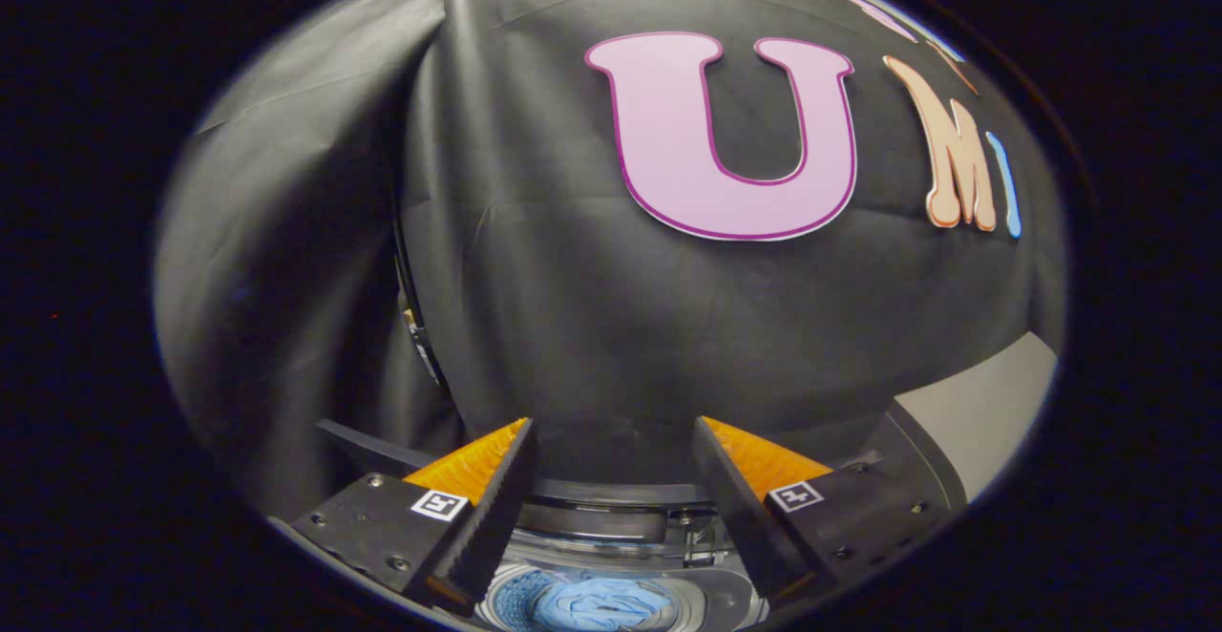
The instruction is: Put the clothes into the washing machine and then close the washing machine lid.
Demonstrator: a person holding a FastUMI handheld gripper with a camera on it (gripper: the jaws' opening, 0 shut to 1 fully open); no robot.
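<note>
A: What takes up most of the gripper view?

B: The black cloth wall (573, 260) of the booth. It hangs in folds, with a seam or overlap running down its left part, and it reaches down to just behind the fingers.

A: And below that?

B: The washing machine (621, 517), seen from above. Its top is open. The rim of the opening curves between and beyond the fingers, grey and dark, with some small fittings near the right finger. A dark flat panel (916, 460) rises at the right, past the right finger; I cannot tell for sure whether it is the raised lid. Another dark edge slants behind the left finger.

A: Anything beside the machine?

B: A pale grey surface (993, 403) shows at the far right, beyond that dark panel. What it belongs to I cannot tell.

A: Where are the clothes?

B: Down inside the drum (692, 603). The blue clothes (601, 605) lie bunched at its bottom, between the two fingers and below them, well apart from both. The perforated drum wall rings the bundle.

A: And the gripper?

B: The gripper (611, 451) hangs above the open machine with its fingers spread wide. Nothing sits between them and neither touches the clothes or the rim. Each finger carries a ridged pad on its inner face, and a small square marker (439, 504) sits on each finger base.
</note>
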